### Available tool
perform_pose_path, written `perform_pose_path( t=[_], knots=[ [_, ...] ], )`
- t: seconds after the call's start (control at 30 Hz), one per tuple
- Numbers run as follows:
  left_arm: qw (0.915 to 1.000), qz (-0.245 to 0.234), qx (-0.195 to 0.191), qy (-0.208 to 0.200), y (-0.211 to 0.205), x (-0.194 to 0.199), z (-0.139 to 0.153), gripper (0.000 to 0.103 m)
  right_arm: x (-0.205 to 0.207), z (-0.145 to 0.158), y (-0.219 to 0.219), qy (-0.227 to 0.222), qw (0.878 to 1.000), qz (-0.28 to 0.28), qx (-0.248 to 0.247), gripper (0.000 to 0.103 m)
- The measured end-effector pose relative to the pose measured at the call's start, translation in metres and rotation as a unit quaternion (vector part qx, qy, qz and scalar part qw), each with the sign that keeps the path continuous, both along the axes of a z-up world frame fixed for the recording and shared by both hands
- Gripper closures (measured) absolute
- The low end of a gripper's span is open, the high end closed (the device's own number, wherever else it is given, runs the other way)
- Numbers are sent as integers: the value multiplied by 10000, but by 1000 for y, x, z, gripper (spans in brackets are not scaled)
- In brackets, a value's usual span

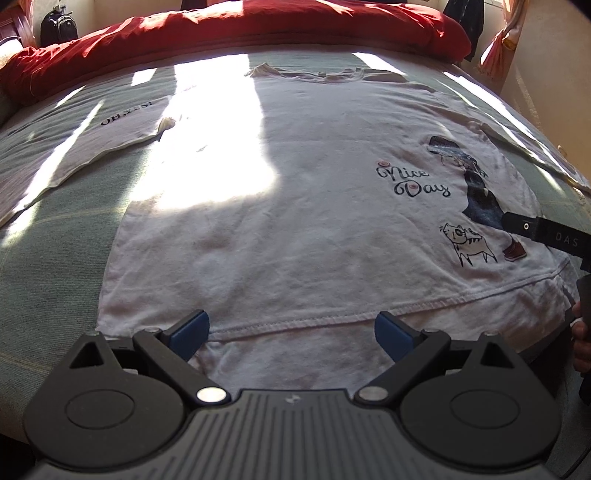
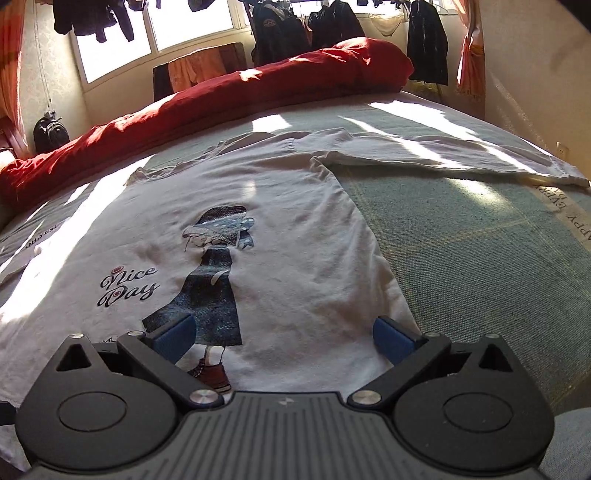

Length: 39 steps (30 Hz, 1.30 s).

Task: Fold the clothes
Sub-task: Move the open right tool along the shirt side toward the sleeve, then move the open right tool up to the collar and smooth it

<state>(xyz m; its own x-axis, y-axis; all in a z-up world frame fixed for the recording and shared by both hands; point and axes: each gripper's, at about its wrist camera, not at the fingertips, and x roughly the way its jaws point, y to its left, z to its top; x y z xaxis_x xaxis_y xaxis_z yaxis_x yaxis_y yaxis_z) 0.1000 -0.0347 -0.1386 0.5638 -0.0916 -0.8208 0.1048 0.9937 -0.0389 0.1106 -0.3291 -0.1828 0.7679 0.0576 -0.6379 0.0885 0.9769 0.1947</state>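
A white long-sleeved shirt (image 1: 295, 192) lies flat on a green bedspread (image 1: 48, 266), its hem nearest. The left gripper (image 1: 291, 332) hangs over that hem, jaws spread wide. At three o'clock the right gripper (image 1: 543, 232) reaches over the print. A red duvet (image 1: 221, 33) lies at twelve.

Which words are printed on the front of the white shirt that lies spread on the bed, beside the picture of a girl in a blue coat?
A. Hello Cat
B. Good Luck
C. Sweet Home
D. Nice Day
D: the white shirt carries the script "Nice Day" just left of the girl print, readable in both wrist views.
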Motion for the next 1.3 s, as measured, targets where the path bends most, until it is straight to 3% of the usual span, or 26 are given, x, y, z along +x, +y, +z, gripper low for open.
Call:
perform_pose_path(
  t=[0.23,0.4,0.77,1.03,1.13,1.3],
  knots=[
    [9997,174,-61,183,10,0,-5,1,0,-6,12,110,9991,66,-415,0],
    [9994,237,-37,261,12,-1,-1,1,-2,-6,11,67,9991,80,-419,0],
    [9994,249,-120,-199,21,27,35,1,-3,-5,12,41,9989,78,-452,0],
    [9994,239,-236,-116,15,64,12,1,-4,-6,13,23,9988,61,-486,0],
    [9979,463,-444,69,22,68,0,1,-4,-6,13,12,9988,61,-484,0],
    [9968,514,-605,40,30,65,-4,1,-3,-6,13,-5,9989,43,-471,0]
  ],
)
